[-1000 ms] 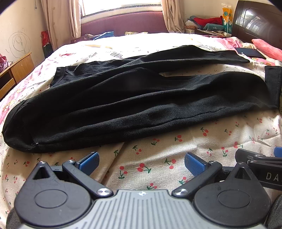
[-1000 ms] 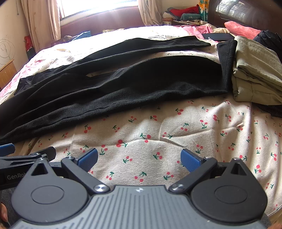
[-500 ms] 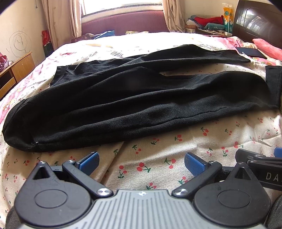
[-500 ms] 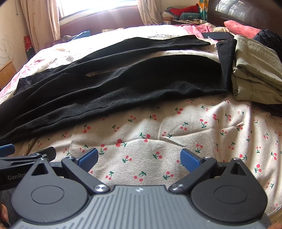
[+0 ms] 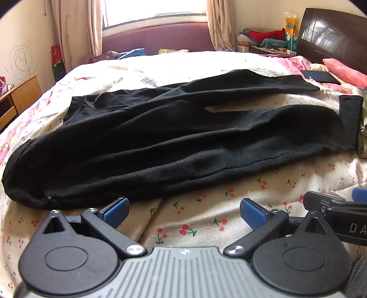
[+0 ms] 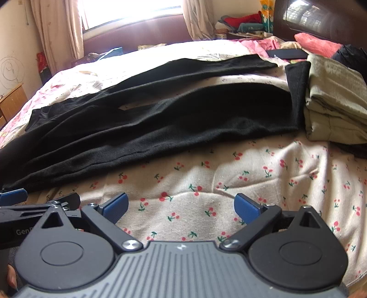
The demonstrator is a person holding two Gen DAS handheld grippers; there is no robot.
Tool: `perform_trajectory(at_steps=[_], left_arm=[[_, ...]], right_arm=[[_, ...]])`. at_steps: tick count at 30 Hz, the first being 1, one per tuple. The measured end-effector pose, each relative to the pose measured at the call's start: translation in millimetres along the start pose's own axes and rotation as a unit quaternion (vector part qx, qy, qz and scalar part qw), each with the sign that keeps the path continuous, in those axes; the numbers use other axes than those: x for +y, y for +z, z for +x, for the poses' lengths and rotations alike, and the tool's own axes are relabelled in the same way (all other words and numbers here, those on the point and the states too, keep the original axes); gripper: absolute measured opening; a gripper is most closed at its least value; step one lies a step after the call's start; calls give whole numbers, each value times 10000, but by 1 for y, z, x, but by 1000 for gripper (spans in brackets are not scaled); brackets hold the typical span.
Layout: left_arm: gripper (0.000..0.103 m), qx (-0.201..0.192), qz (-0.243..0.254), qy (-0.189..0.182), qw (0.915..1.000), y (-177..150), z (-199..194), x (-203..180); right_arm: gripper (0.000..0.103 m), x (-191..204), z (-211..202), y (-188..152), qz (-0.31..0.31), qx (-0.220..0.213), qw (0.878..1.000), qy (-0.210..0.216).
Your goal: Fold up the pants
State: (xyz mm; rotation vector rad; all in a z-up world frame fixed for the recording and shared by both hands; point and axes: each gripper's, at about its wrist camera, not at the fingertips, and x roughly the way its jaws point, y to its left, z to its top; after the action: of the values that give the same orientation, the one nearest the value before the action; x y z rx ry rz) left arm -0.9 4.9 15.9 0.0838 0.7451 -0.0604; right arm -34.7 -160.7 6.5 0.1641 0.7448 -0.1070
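Two grippers, left gripper (image 5: 183,212) and right gripper (image 6: 180,207), hover with jaws spread wide, holding nothing. Black pants (image 5: 174,142) lie unfolded across the cherry-print bedsheet (image 6: 252,178).

Black pants (image 5: 174,142) lying unfolded across the bed (image 5: 206,220).
They are stretching lengthwise, waistband toward the bed's left edge, two legs running rightward with a gap showing between them; the nearer leg's cuff is bending upward at the right.

Bright daylight pours through the window (image 5: 156,9) between beige curtains (image 5: 75,29). A maroon headboard (image 5: 158,39) backs the cherry-print bed (image 5: 206,220); a wooden cabinet (image 5: 18,98) stands beside a scribbled cream wall (image 5: 23,45).
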Motion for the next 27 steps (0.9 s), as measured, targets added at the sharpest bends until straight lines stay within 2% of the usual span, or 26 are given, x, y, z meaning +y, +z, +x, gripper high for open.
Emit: perform_trajectory(at_steps=[4, 8, 12, 15, 17, 22, 24, 25, 26, 27], left_arm=[[103, -233, 32, 34, 9997, 17, -11, 29], [103, -506, -306, 445, 9973, 33, -21, 89], [103, -500, -588, 866, 9932, 33, -22, 158], [103, -301, -469, 1282, 9902, 24, -10, 198], [103, -196, -417, 1410, 9889, 19, -2, 220], [103, -107, -444, 1336, 9900, 9, 16, 256], [103, 74, -437, 1228, 9914, 6, 28, 265], [99, 223, -457, 1151, 9921, 4, 34, 269], [86, 391, -504, 1038, 9925, 2, 41, 272], [73, 539, -597, 816, 9934, -1, 45, 276]], right_arm=[[99, 20, -6, 15, -192, -159, 9993, 261], [99, 66, -4, 33, -804, -333, 9939, 674], [98, 123, 3, 45, -1568, -399, 9792, 1225], [98, 165, 11, 49, -2048, -361, 9630, 1716], [98, 192, 20, 47, -2376, -286, 9503, 1992], [98, 244, 46, 29, -3276, 35, 9131, 2426], [97, 258, 57, 20, -3554, 217, 8998, 2521], [96, 265, 63, 17, -3683, 291, 8943, 2526], [94, 273, 68, 13, -3838, 346, 8876, 2524], [84, 279, 73, 10, -3960, 394, 8821, 2522]])
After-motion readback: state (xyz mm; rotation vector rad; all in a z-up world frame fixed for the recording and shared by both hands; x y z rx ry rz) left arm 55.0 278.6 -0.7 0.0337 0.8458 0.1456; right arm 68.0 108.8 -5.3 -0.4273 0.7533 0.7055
